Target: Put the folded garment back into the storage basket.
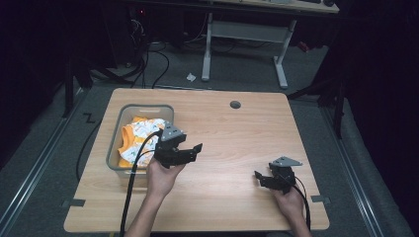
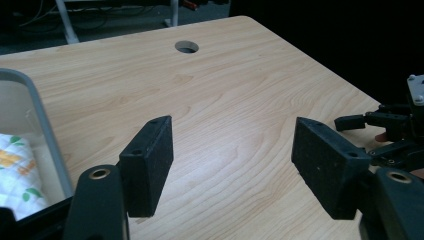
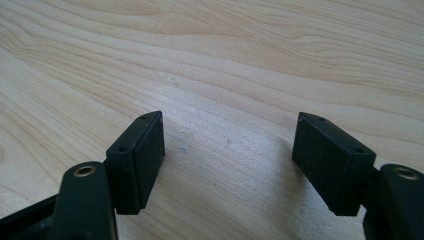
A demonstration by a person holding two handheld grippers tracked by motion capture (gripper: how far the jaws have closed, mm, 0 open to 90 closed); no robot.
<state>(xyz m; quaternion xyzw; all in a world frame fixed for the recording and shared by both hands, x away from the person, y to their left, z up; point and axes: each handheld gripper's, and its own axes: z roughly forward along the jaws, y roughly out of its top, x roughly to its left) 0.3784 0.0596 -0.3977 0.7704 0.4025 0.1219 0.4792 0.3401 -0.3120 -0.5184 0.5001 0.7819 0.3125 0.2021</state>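
Dark floor with tangled cables surrounds a pale wooden table (image 1: 222, 128), and behind it, toward twelve o'clock, stands a second desk on white legs (image 1: 244, 47). Near the table's far edge, at about twelve o'clock from its middle, sits a round grey cable hole (image 1: 235, 104), which the left gripper view also catches (image 2: 186, 47).

At nine o'clock on the tabletop rests a translucent grey plastic bin (image 1: 114, 143), and inside it lies a bunched garment (image 1: 136, 140), orange and white with small green prints. The bin's rim and a patch of the printed cloth show at the left edge of the left gripper view.

Just beside the bin, at its four o'clock corner, the person's left hand (image 1: 160, 177) holds the left gripper (image 1: 190, 148) above the wood, its jaws pointing toward three o'clock. They stand wide apart with bare table between the pads (image 2: 150, 165), so this tong is released and carries nothing.

Well apart, at five o'clock on the table, the right hand (image 1: 290, 202) holds the right gripper (image 1: 261, 178) low over the surface, pointing toward nine o'clock. Its own view shows both pads (image 3: 142, 157) spread wide over plain wood grain, likewise released and empty.
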